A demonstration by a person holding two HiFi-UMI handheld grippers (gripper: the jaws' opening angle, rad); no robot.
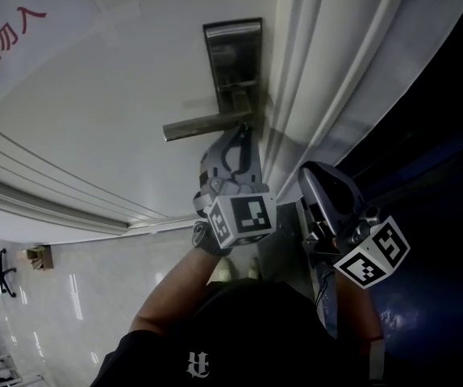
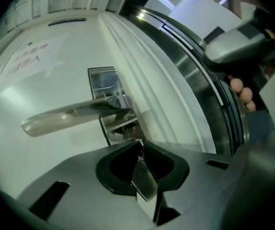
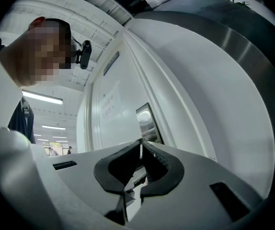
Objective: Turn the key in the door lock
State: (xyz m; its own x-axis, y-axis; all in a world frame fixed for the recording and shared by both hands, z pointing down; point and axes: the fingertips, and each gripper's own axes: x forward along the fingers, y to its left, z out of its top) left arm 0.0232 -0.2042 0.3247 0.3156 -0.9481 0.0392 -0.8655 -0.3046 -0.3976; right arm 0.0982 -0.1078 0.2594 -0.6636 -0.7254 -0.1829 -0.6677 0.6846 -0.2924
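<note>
Metal key (image 2: 140,151), pinched by the left gripper (image 2: 138,142), points straight into the lock (image 2: 123,127); right gripper (image 3: 141,143) closed, empty.

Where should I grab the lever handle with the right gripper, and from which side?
Probably the lever handle near its free end, far from the lock plate. It is a flat, level bar standing off the door, so come straight at the door, one jaw above and one below. The pivot end is crowded: the left gripper is shut on the key just beneath it.
</note>
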